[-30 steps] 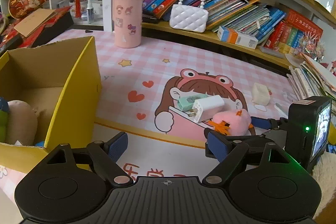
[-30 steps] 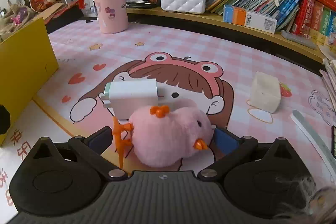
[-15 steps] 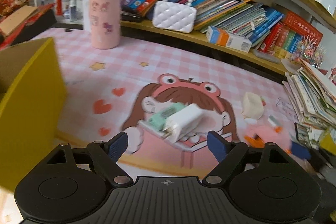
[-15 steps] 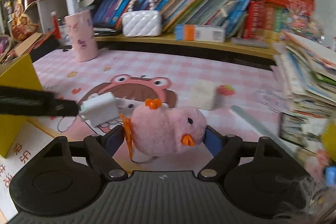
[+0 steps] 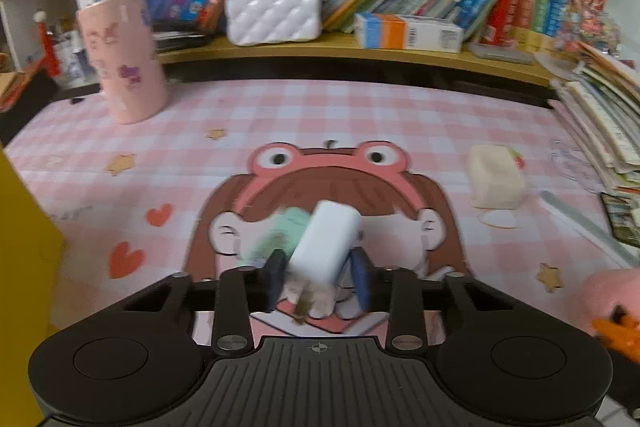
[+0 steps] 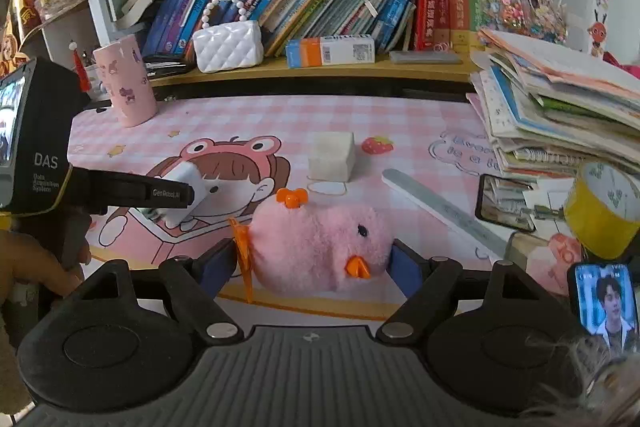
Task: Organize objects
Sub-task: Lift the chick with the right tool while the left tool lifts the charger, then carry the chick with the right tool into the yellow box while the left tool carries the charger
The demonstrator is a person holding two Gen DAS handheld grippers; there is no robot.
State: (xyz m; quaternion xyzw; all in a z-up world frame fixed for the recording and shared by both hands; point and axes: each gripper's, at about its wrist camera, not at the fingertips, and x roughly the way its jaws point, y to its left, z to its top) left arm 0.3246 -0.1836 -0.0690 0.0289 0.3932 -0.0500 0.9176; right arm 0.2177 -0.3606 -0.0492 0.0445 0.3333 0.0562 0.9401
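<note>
White charger (image 5: 324, 243) lies btwn L gripper (image 5: 318, 283) jaws, closing on it, long axis running away; R gripper (image 6: 316, 263) clamps pink plush chick (image 6: 320, 247).

Motion blur smears the green charger (image 5: 276, 235) behind the white charger (image 5: 326, 241), the yellow box (image 5: 24, 247) is cut off at the left edge, and the pink plush chick (image 5: 612, 303) at the right.

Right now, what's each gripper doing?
Left gripper: closing on the white charger.
Right gripper: holding the pink plush chick.
</note>
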